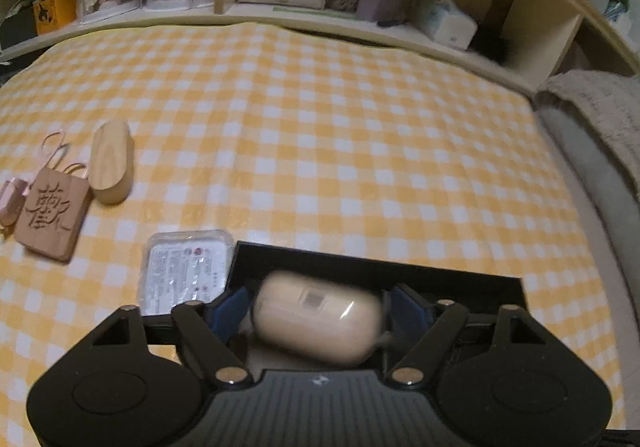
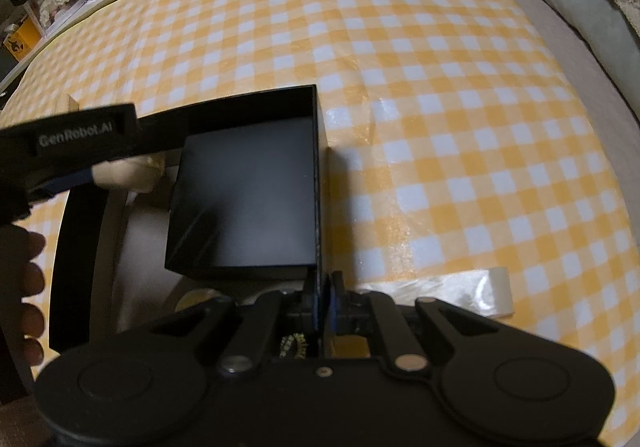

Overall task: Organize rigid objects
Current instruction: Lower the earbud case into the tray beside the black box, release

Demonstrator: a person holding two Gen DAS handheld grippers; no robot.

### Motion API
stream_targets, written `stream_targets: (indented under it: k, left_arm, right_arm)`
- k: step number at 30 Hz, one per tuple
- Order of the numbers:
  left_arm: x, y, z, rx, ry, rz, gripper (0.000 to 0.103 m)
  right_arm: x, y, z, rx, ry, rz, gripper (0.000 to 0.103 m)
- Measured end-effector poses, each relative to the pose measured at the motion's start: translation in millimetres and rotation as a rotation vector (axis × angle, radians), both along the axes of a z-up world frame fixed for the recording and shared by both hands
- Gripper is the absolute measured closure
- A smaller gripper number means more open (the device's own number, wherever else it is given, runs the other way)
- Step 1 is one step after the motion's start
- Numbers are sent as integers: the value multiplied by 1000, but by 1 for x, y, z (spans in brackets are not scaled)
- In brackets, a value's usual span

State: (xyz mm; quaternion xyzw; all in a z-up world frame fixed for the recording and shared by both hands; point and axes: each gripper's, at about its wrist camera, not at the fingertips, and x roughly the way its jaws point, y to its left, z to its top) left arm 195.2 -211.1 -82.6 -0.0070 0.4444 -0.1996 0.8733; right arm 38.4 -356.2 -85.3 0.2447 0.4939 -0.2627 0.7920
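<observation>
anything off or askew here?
Nothing damaged or spilled. Left hand-held gripper holds a beige case over the black box; right hand-held gripper pinches the box's wall.

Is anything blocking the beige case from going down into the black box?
Nothing visible blocks it. The left gripper holds the beige case over the black box, whose floor below looks bare. A smaller black box fills the right side, and the right gripper pinches the right wall.

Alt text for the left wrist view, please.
The left gripper holds a beige oval case over an open black box on a yellow checked cloth. A clear packet, wooden block and wooden oval lie left.
</observation>
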Motion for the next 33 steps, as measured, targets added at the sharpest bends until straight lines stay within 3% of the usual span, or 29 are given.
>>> stream_targets:
  k: [2, 10, 17, 27, 33]
  left_arm:
    - [-1, 3, 4, -29, 5, -5, 10]
    - [-3, 16, 20, -66, 38, -15, 8]
    - [-10, 24, 30, -101, 114, -92, 8]
    - [-32, 39, 45, -68, 129, -213, 8]
    - [-43, 52, 56, -18, 72, -252, 6]
  right_arm:
    - [0, 0, 0, 3, -3, 2, 96]
    - [2, 1, 0, -1, 0, 5, 96]
    - [2, 1, 0, -1, 1, 4, 96]
    - [2, 1, 1, -1, 2, 4, 96]
    - [2, 2, 1, -1, 2, 4, 96]
